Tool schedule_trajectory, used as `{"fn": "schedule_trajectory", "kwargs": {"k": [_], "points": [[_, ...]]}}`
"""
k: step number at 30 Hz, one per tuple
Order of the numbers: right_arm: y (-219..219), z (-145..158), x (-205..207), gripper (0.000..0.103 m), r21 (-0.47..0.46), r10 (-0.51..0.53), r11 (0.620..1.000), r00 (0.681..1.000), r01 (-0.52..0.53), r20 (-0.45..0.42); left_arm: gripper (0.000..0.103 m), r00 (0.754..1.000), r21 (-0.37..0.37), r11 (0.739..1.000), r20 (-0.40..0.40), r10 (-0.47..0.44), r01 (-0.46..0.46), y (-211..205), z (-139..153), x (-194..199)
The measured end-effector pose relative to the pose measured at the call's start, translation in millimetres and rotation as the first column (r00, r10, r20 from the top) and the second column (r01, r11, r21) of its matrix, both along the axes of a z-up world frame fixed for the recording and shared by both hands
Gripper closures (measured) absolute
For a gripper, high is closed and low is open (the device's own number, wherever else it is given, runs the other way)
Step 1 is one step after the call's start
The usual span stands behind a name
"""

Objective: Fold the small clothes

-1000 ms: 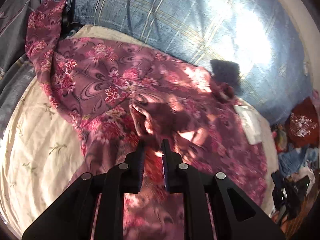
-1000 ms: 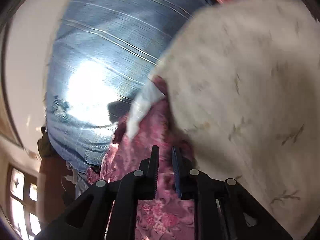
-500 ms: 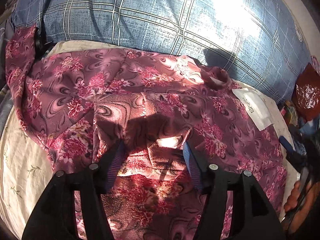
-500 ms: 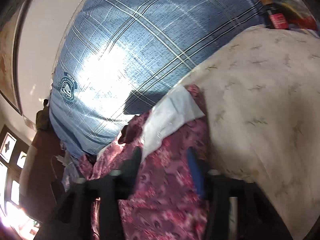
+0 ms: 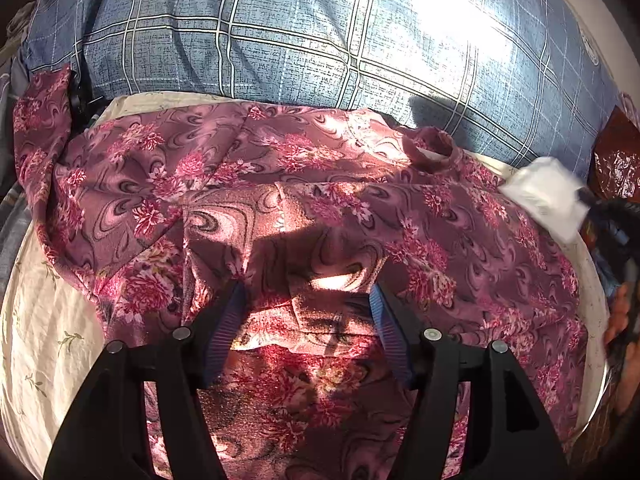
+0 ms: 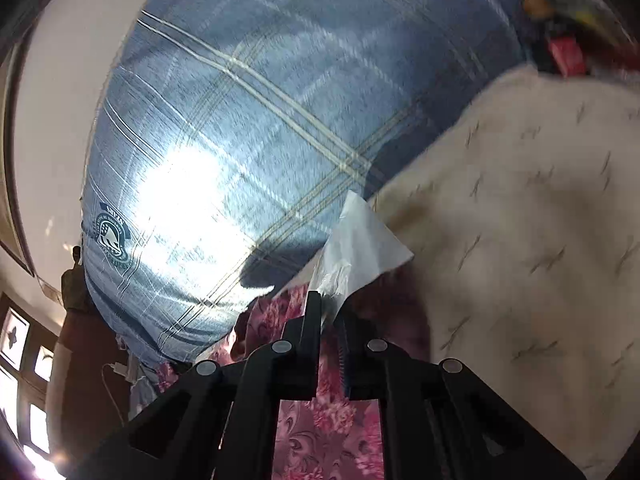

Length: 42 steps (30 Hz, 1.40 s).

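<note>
A purple floral garment (image 5: 320, 200) lies spread on a cream bed sheet (image 5: 48, 340), with a folded panel in its middle. My left gripper (image 5: 307, 288) hovers low over that fold; its jaws are opening and the blue pads (image 5: 228, 324) press on nothing. At the garment's right end a white flap (image 5: 548, 196) is lifted. The right wrist view shows my right gripper (image 6: 328, 308) shut on the lower edge of the white flap (image 6: 364, 244), above the garment (image 6: 320, 432). In the left wrist view the right gripper (image 5: 612, 220) is a dark blur.
A large blue plaid pillow (image 5: 320, 40) fills the far side of the bed, seen also as the plaid pillow (image 6: 240, 140). A person's hand (image 5: 618, 312) shows at the right edge. A dark red bag (image 5: 616, 160) and clutter lie beyond the bed's right side.
The left jaws went from nearly shut on a garment fold to wide apart, letting it lie. The right jaws opened, closed on the white flap and raised it.
</note>
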State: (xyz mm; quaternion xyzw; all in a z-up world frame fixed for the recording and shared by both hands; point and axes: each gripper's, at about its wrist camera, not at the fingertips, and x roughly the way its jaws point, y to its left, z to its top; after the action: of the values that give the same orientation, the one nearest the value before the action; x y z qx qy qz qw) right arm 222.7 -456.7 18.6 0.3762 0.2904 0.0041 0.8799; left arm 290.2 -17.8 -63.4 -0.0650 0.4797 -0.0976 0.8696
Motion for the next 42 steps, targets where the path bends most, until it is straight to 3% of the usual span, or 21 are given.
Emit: {"fn": "schedule_trajectory", "kwargs": {"k": [3, 5, 6, 8, 9, 10, 12, 14, 17, 20, 22, 24, 28, 33, 36, 37, 39, 42], "points": [[-58, 62, -27, 0.097, -0.18, -0.1, 0.977, 0.992, 0.113, 0.076, 0.033, 1.0, 0.023, 1.0, 0.012, -0.005, 0.004, -5, -2, -1], [-104, 108, -53, 0.098, -0.296, -0.204, 0.925, 0.969, 0.238, 0.141, 0.031, 1.0, 0.051, 0.999, 0.025, -0.013, 0.012, -9, -2, -3], [-129, 130, -72, 0.097, -0.364, -0.282, 0.871, 0.943, 0.329, 0.177, 0.03, 0.999, 0.065, 0.998, 0.03, -0.016, 0.014, -12, -3, -3], [-178, 151, -103, 0.082, -0.417, -0.432, 0.776, 0.88, 0.473, 0.196, 0.027, 0.999, 0.086, 0.996, 0.039, -0.016, 0.013, -15, -3, -4], [-205, 153, -116, 0.048, -0.42, -0.496, 0.75, 0.854, 0.511, 0.155, 0.025, 0.999, 0.092, 0.996, 0.04, -0.016, 0.012, -17, -4, -4], [-228, 150, -131, 0.038, -0.425, -0.561, 0.723, 0.822, 0.545, 0.1, 0.024, 0.999, 0.096, 0.995, 0.039, -0.014, 0.01, -18, -4, -4], [-249, 144, -169, 0.047, -0.421, -0.639, 0.668, 0.763, 0.613, 0.097, 0.022, 0.999, 0.101, 0.995, 0.032, -0.011, 0.008, -20, -3, -3], [-247, 138, -202, 0.047, -0.376, -0.613, 0.687, 0.774, 0.622, 0.159, 0.022, 1.0, 0.103, 0.995, 0.023, -0.012, 0.01, -20, -3, -2], [-221, 120, -215, 0.047, -0.359, -0.528, 0.758, 0.835, 0.545, 0.154, 0.022, 1.0, 0.101, 0.995, 0.002, -0.008, 0.008, -19, -1, 0], [-180, 94, -195, 0.047, -0.326, -0.375, 0.865, 0.923, 0.382, 0.086, 0.022, 1.0, 0.055, 0.998, -0.026, 0.003, -0.001, -10, 5, -1], [-138, 74, -170, 0.047, -0.288, -0.239, 0.926, 0.97, 0.244, 0.053, 0.022, 0.998, -0.018, 1.0, -0.054, 0.021, -0.022, 7, 12, -5], [-88, 54, -137, 0.047, -0.275, -0.092, 0.957, 0.996, 0.092, 0.013, 0.022, 0.996, -0.054, 0.997, -0.062, 0.056, -0.06, 30, 20, -9], [0, 21, -75, 0.047, -0.21, 0.146, 0.966, 0.989, -0.151, -0.038, 0.022, 0.991, -0.046, 0.991, -0.041, 0.125, -0.127, 73, 36, -13], [68, -22, -32, 0.05, -0.077, 0.282, 0.956, 0.959, -0.284, -0.043, 0.022, 0.984, -0.103, 0.982, -0.089, 0.151, -0.16, 99, 24, -5], [91, -55, -21, 0.05, -0.11, 0.267, 0.949, 0.938, -0.296, -0.219, 0.022, 0.977, -0.098, 0.983, -0.162, 0.137, -0.154, 97, -5, 1], [97, -59, -20, 0.053, -0.131, 0.258, 0.946, 0.932, -0.297, -0.254, 0.022, 0.984, -0.082, 0.987, -0.127, 0.128, -0.139, 96, -5, -1], [104, -45, -25, 0.05, -0.193, 0.251, 0.935, 0.939, -0.299, -0.235, 0.022, 0.989, -0.079, 0.991, -0.104, 0.101, -0.11, 95, 2, -4], [131, -16, -29, 0.05, -0.26, 0.31, 0.902, 0.936, -0.344, -0.165, 0.022, 0.987, -0.186, 0.973, -0.108, 0.117, -0.136, 123, 15, -4]]}}
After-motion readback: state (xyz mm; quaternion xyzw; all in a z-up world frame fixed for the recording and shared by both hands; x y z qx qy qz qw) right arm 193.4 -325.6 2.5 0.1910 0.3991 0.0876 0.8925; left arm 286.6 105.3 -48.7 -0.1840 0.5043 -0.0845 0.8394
